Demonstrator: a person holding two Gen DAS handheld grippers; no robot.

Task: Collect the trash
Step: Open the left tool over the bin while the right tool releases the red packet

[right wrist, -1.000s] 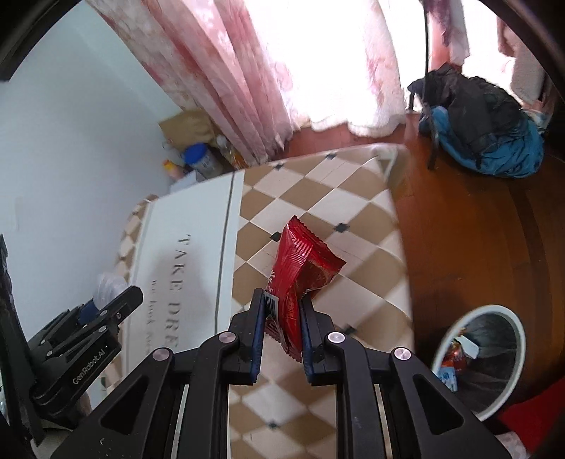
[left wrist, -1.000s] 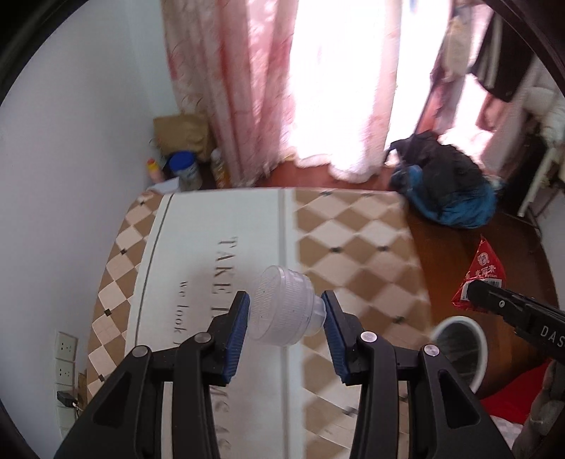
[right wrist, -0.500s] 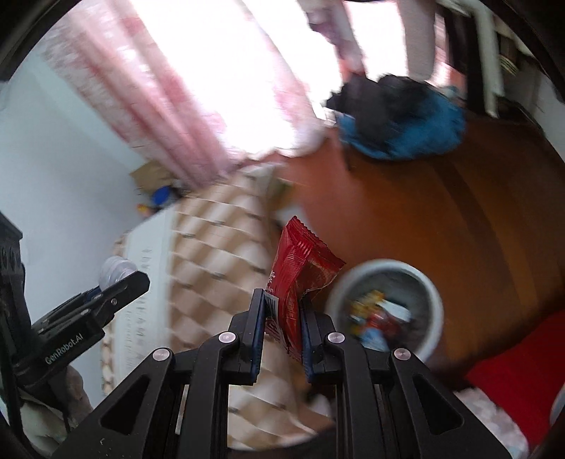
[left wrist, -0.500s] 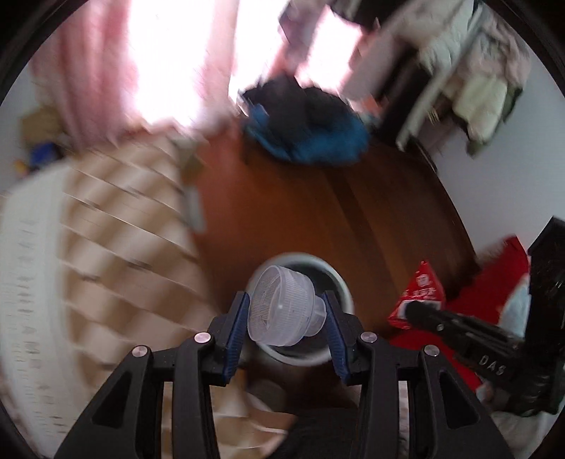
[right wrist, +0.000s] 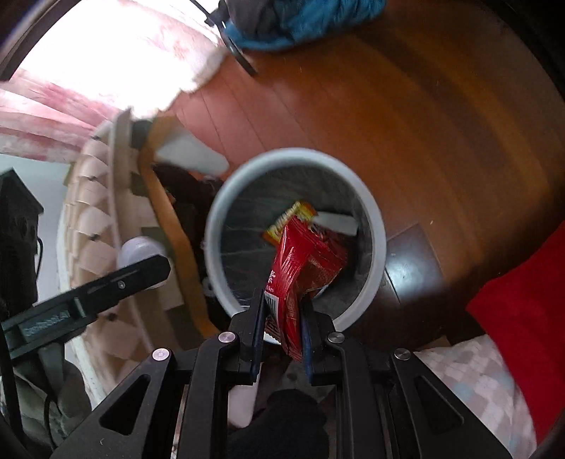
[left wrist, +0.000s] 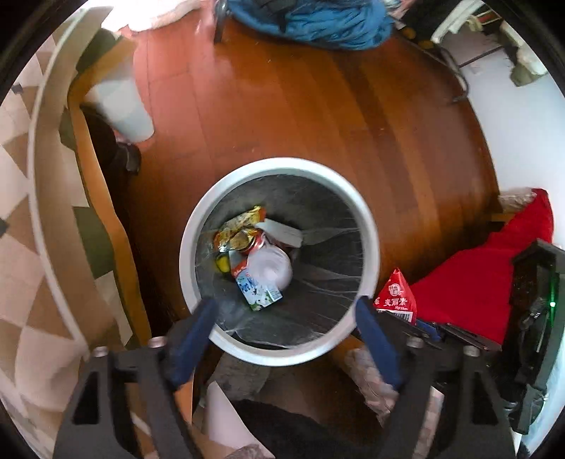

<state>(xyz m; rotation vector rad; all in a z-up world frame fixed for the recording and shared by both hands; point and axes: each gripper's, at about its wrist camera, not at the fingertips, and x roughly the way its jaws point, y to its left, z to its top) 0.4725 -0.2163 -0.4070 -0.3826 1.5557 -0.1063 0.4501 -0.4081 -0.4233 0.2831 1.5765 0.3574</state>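
Clear cup: the clear ribbed plastic cup lies down inside the round white-rimmed waste bin, on top of the rubbish there, well below and between the spread blue pads of the left gripper. In the right wrist view a pale rounded shape shows just behind the left gripper's black finger; blur keeps me from saying what it is.
Left jaws: they have just been opening and now stand wide apart, with nothing between the pads. They point steeply down over the near rim of the bin.
Red packet: the red foil snack packet with white lettering sticks up out of the right gripper; its free end hangs over the bin's mouth, above the litter.
Right jaws: closed tight on the lower end of the red packet, pads pressing it from both sides.
Bin contents: a yellow-and-orange crumpled wrapper, a small white-and-green drink carton and a flat white piece lie around the cup.
Surroundings: the bin stands on a reddish-brown wooden floor, with a blue bundle of cloth at the far side and a red fabric to the right.
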